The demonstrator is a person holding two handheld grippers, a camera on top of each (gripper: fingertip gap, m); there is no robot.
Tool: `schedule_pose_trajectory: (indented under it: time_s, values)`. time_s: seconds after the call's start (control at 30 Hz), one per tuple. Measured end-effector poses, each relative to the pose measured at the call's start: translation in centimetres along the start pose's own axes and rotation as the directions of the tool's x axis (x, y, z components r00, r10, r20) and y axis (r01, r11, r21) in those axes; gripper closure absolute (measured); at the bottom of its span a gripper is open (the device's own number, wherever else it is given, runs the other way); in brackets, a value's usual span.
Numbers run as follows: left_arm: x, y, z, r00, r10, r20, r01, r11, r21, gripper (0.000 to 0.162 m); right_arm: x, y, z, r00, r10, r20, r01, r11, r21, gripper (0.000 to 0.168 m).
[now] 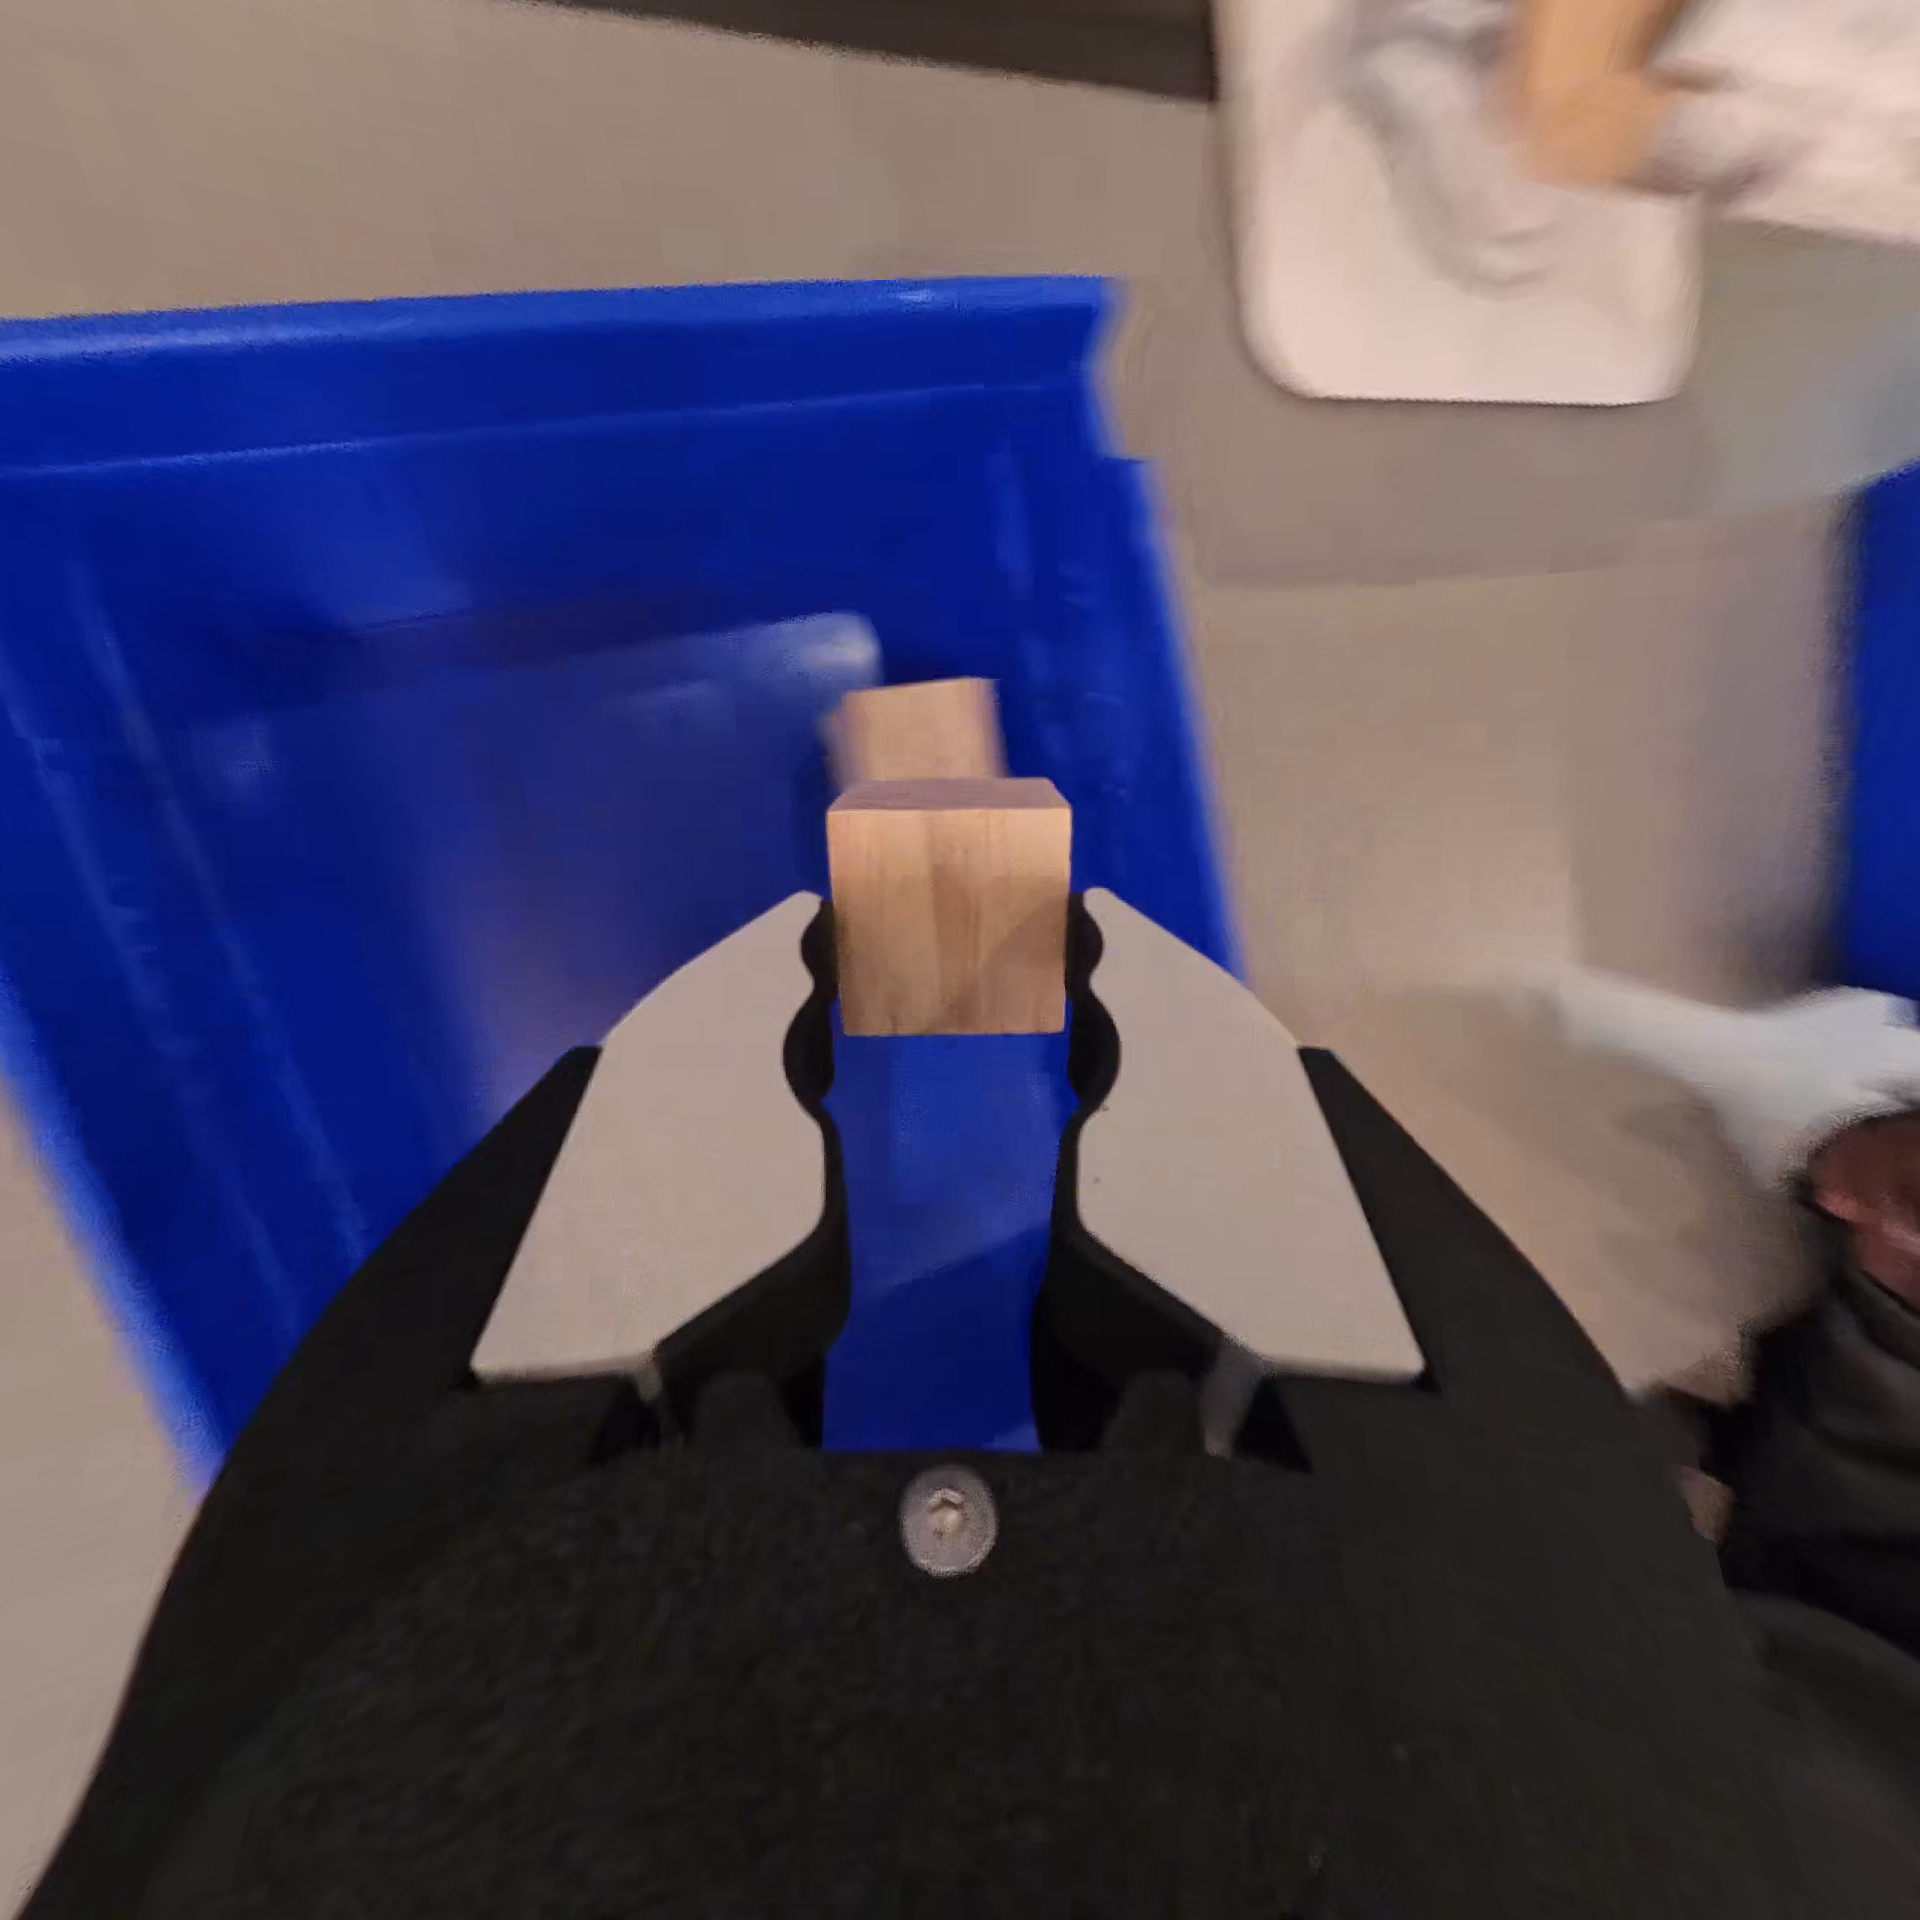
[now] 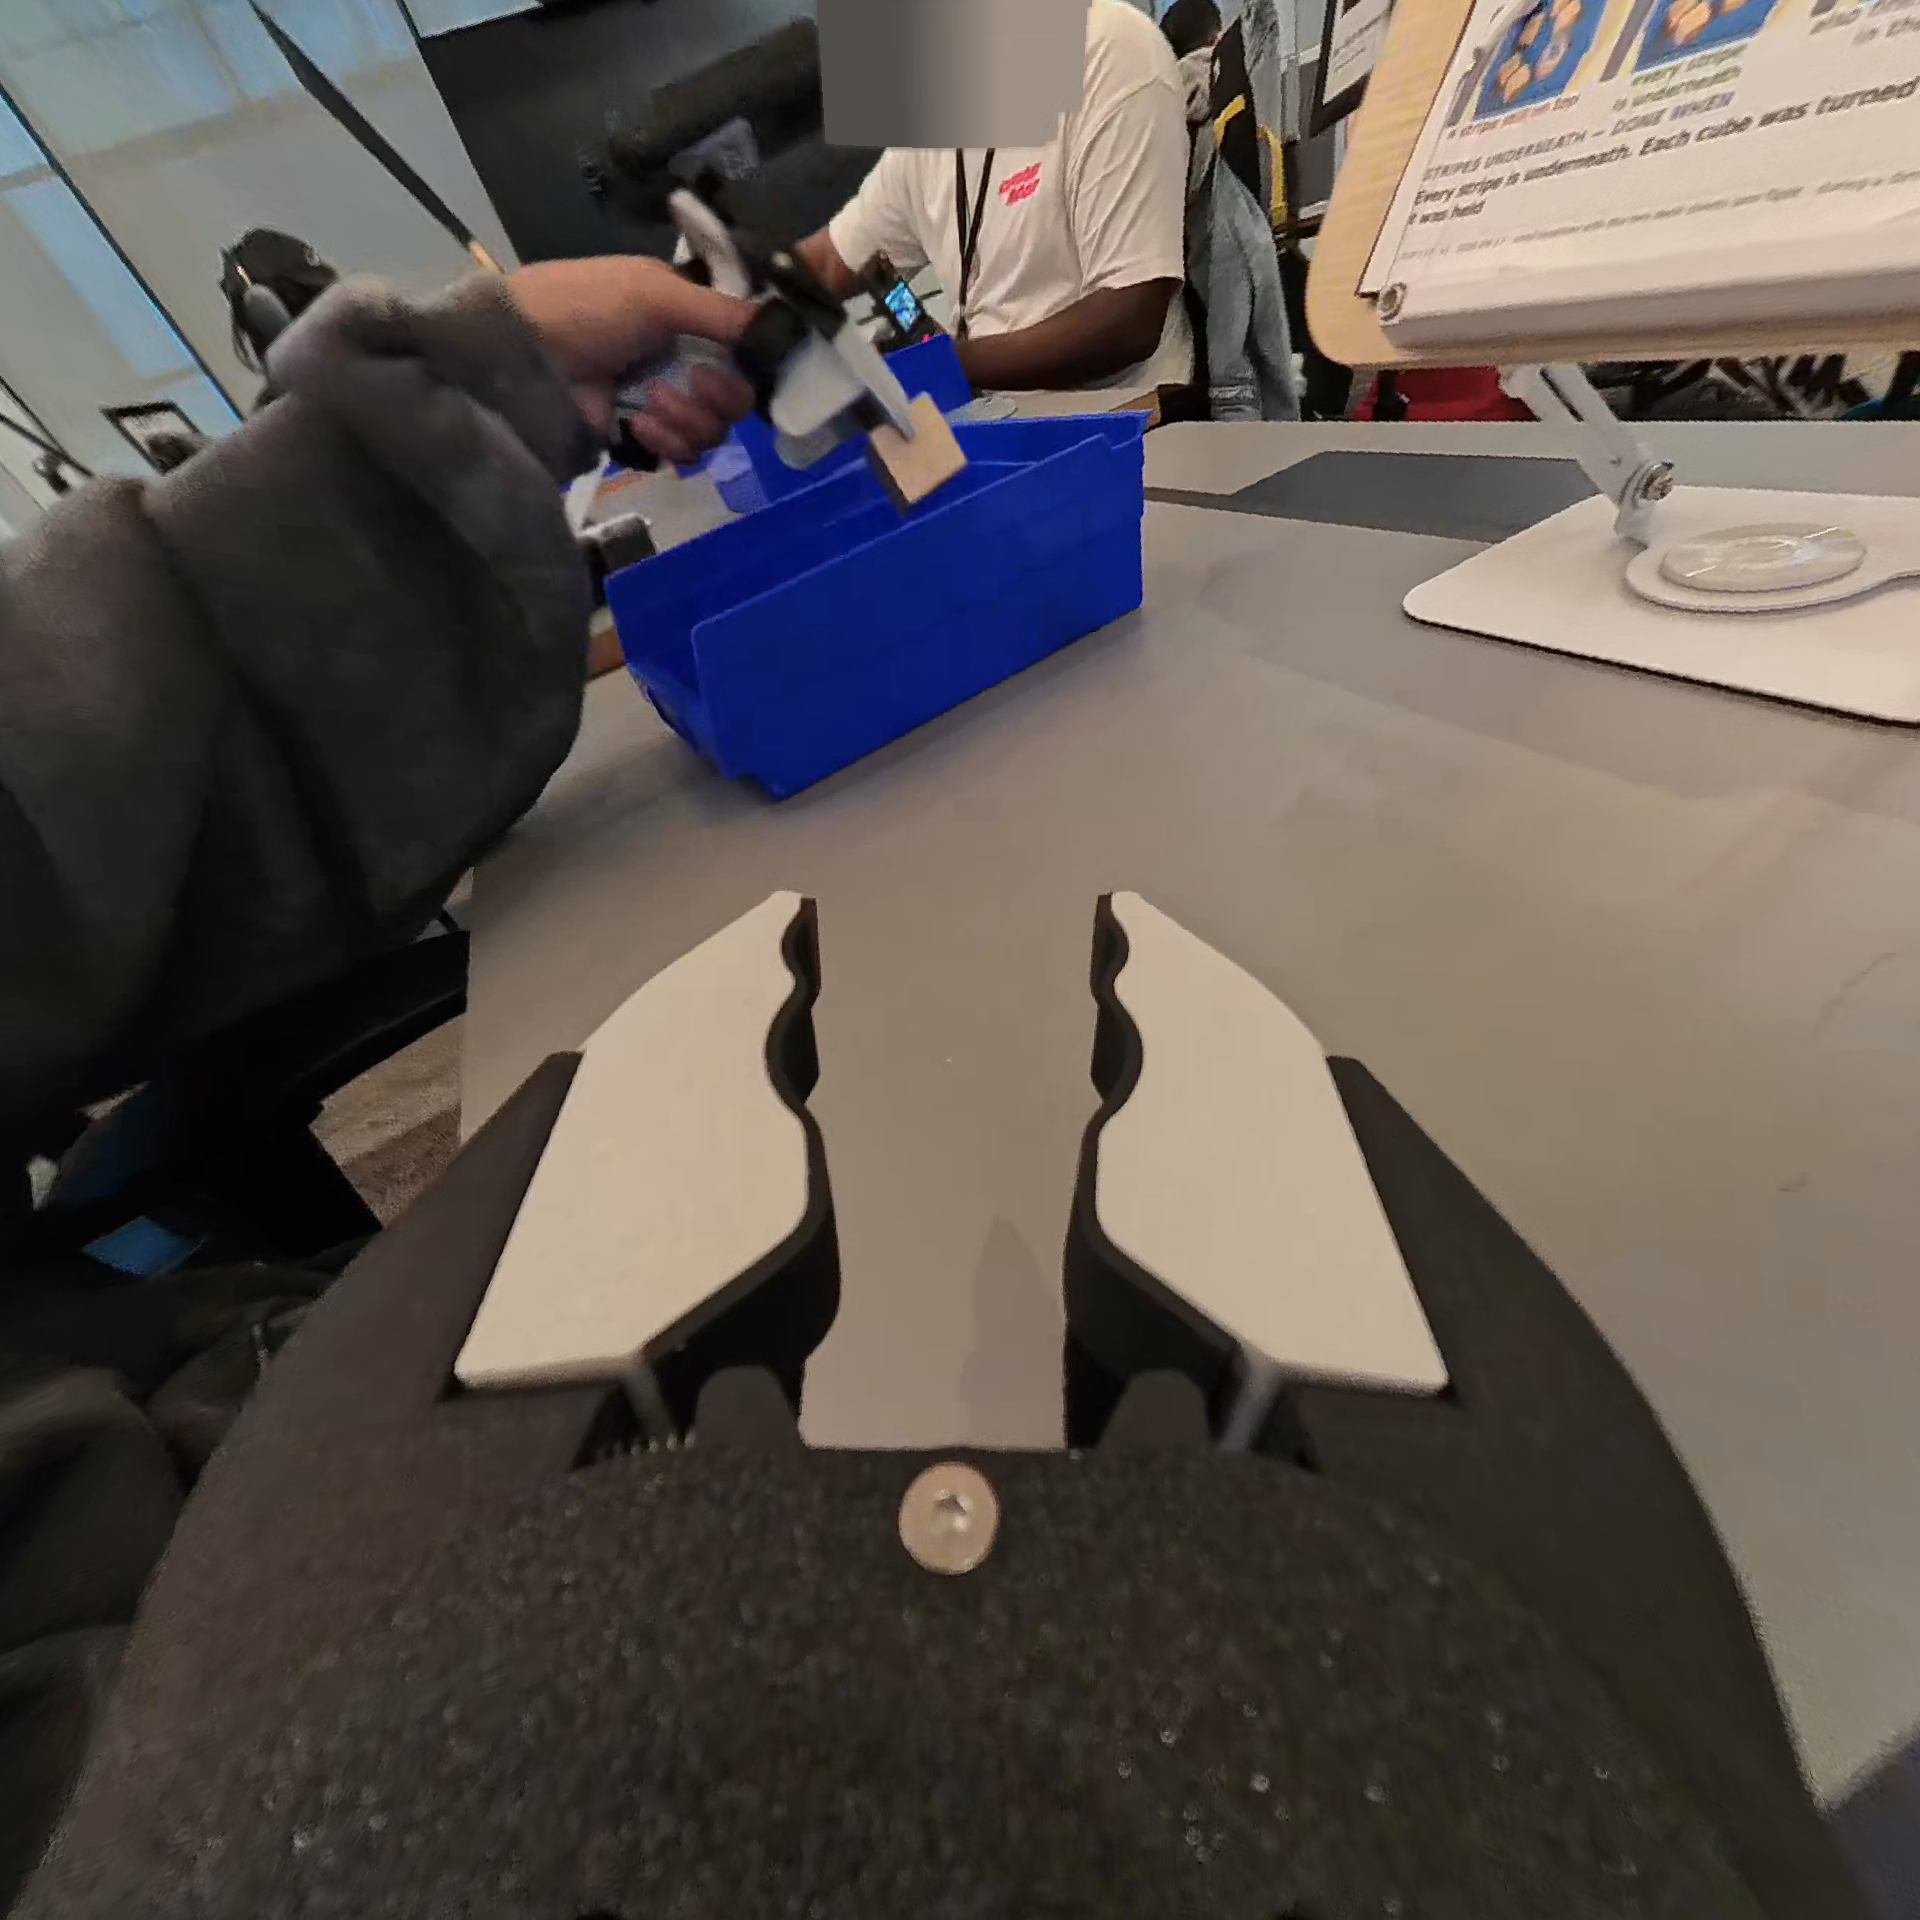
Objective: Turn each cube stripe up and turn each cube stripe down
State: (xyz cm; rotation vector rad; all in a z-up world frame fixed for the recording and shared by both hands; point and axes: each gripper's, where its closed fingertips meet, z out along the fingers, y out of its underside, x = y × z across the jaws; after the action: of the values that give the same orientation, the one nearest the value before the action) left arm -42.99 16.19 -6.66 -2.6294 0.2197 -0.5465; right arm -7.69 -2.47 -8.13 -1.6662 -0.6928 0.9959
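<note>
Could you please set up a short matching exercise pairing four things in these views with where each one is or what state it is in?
Things:
1. left gripper
2. right gripper
3. second wooden cube
4. white stand

States:
A. on the table, right of the blue bin
B. open, over the grey table
C. inside the bin
D. shut on a wooden cube

Pairs: 1-D, 2-B, 3-C, 4-A
</note>
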Motion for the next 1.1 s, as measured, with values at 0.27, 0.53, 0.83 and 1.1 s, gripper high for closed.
schedule_pose_trajectory:
  time_s: [0.27, 0.53, 0.83, 1.1]
  values:
    - [17.9, 4.1, -4.8, 0.750, 0.058, -0.659, 0.092, 0.977, 0.190, 0.121, 1.3, -0.3, 0.2, 0.946, 0.317, 0.066, -0.320, 0.946, 0.041, 0.115]
    - [28.9, 7.5, -0.8, 0.436, -0.006, -0.900, 0.179, 0.981, 0.080, 0.121, -0.1, -5.5, 2.9, 0.815, 0.541, 0.208, -0.558, 0.830, 0.029, 0.101]
    - [30.0, 9.2, 4.8, 0.420, -0.089, -0.903, 0.245, 0.969, 0.018, 0.121, 0.7, -5.4, 6.1, 0.649, 0.717, 0.254, -0.733, 0.679, -0.042, 0.096]
    - [30.5, 9.8, 5.4, 0.454, -0.062, -0.889, 0.201, 0.979, 0.034, 0.121, 0.9, -3.3, 7.1, 0.584, 0.767, 0.266, -0.770, 0.627, -0.121, 0.098]
